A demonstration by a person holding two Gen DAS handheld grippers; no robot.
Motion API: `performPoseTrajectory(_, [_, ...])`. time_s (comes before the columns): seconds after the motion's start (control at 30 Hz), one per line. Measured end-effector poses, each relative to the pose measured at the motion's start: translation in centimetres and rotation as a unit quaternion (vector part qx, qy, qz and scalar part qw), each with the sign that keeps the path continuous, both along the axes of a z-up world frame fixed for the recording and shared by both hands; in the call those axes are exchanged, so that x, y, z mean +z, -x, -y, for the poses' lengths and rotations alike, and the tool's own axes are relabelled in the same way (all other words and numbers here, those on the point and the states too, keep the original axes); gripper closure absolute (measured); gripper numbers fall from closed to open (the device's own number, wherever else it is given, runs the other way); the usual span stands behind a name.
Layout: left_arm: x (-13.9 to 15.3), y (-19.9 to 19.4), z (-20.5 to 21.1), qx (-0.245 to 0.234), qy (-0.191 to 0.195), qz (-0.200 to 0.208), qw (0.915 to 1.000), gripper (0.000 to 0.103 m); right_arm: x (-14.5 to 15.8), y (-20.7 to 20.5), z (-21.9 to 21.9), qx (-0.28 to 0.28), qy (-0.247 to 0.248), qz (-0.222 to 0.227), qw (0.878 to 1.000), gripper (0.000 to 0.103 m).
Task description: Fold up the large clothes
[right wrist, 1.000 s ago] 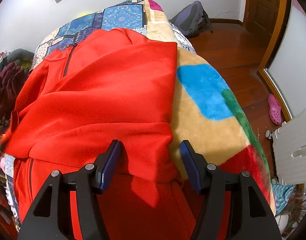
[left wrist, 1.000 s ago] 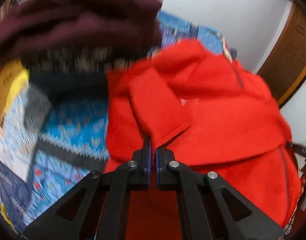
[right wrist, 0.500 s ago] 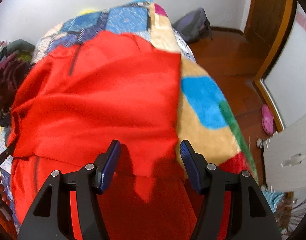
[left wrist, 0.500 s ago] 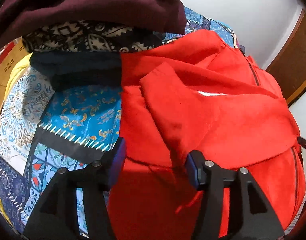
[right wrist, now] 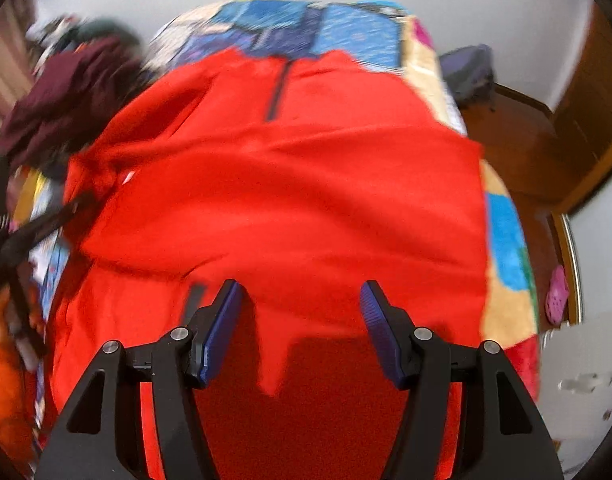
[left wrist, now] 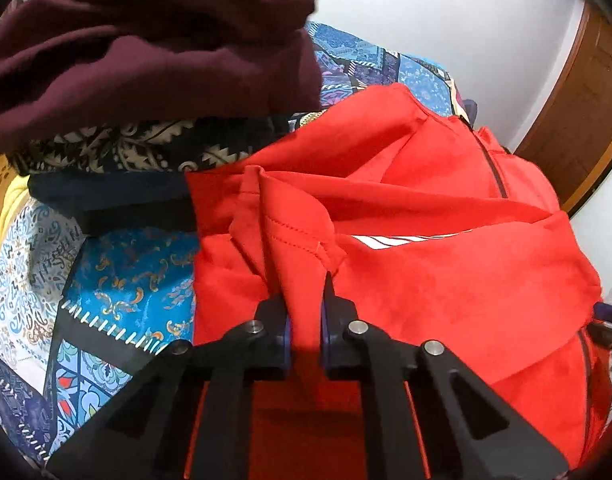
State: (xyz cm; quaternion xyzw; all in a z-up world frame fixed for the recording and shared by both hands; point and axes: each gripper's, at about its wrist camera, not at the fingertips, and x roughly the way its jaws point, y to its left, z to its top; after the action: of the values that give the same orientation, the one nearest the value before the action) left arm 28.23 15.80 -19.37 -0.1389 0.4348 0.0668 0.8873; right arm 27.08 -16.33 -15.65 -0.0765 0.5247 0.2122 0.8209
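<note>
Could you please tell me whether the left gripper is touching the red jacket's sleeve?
Touching. In the left wrist view, the left gripper has just been closing, and its fingers now pinch a fold of the red jacket's sleeve.

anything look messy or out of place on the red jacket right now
Yes. The red jacket's sleeve cuff is bunched and twisted at the left edge, pinched in the left gripper, whose jaws have just been closing. The jacket also crowds the stack of folded clothes beside it.

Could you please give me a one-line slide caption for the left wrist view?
Left tool pinches a sleeve cuff of the red jacket beside stacked folded clothes.
</note>
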Motion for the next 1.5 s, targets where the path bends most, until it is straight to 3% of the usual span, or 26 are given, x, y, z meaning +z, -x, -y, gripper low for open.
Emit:
performPoseTrajectory(0.1, [0.8, 1.4, -1.1, 0.010, 0.016, 0.011, 0.9998, 0.095, -0.1, 0.6, -0.8, 0.003, 0.031, 0.039, 0.999, 0.045])
performPoseTrajectory(0.27, [2.4, 3.1, -2.2, 0.011, 0.033, 0.026, 0.9990, 0.095, -0.4, -0.8, -0.9, -0.007, 0.020, 0.028, 0.999, 0.045])
performPoseTrajectory(0.4, [3.5, 3.5, -1.7, 0.002, 0.024, 0.034, 0.9991, 0.095, -1.0, -2.4, -0.8, -0.016, -0.005, 0.015, 1.000, 0.046])
performPoseTrajectory(0.5, [4.3, 3.6, -1.4, 0.000, 0.025, 0.043, 0.9988, 0.095, -0.8, -2.4, -0.8, -0.017, -0.034, 0.006, 0.999, 0.072])
performPoseTrajectory(0.57, [5.0, 3.8, -1.2, 0.000, 0.025, 0.051, 0.9984, 0.095, -0.4, -1.9, -0.9, -0.013, -0.048, -0.003, 0.999, 0.096])
performPoseTrajectory(0.67, [6.0, 4.3, -1.0, -0.001, 0.020, 0.065, 0.9977, 0.095, 0.6, -0.9, 0.0, -0.007, -0.103, -0.028, 0.994, 0.097])
performPoseTrajectory(0.83, [6.2, 5.4, -1.2, 0.006, 0.009, 0.068, 0.9977, 0.095, 1.7, 0.4, 1.1, -0.003, -0.120, -0.033, 0.992, 0.098])
performPoseTrajectory(0.93, [4.3, 5.5, -1.2, 0.010, -0.008, 0.037, 0.9992, 0.092, 1.0, 0.6, 1.2, -0.003, -0.110, -0.041, 0.993, 0.098])
performPoseTrajectory(1.03, [1.7, 5.6, -1.0, 0.006, -0.024, -0.007, 0.9997, 0.084, -0.1, 0.7, 1.1, -0.006, -0.100, -0.051, 0.994, 0.096])
performPoseTrajectory(1.1, [0.0, 5.9, -1.0, 0.011, -0.041, -0.038, 0.9984, 0.068, -0.1, 1.0, 1.5, -0.008, -0.101, -0.043, 0.994, 0.096])
performPoseTrajectory(1.2, [-1.4, 6.8, -1.3, 0.016, -0.042, -0.061, 0.9971, 0.053, 0.1, 1.0, 1.5, -0.009, -0.094, -0.045, 0.995, 0.089])
performPoseTrajectory(1.27, [-1.6, 7.5, -1.6, 0.017, -0.042, -0.068, 0.9966, 0.049, 0.2, 1.0, 1.6, -0.010, -0.085, -0.051, 0.995, 0.068])
performPoseTrajectory(1.33, [-1.3, 7.9, -1.7, 0.017, -0.047, -0.069, 0.9963, 0.049, 0.4, 1.1, 1.7, -0.010, -0.074, -0.052, 0.996, 0.057])
performPoseTrajectory(1.5, [2.2, 8.2, -1.8, 0.012, -0.067, -0.040, 0.9969, 0.042, 1.0, 1.0, 2.2, -0.024, -0.072, -0.045, 0.996, 0.056])
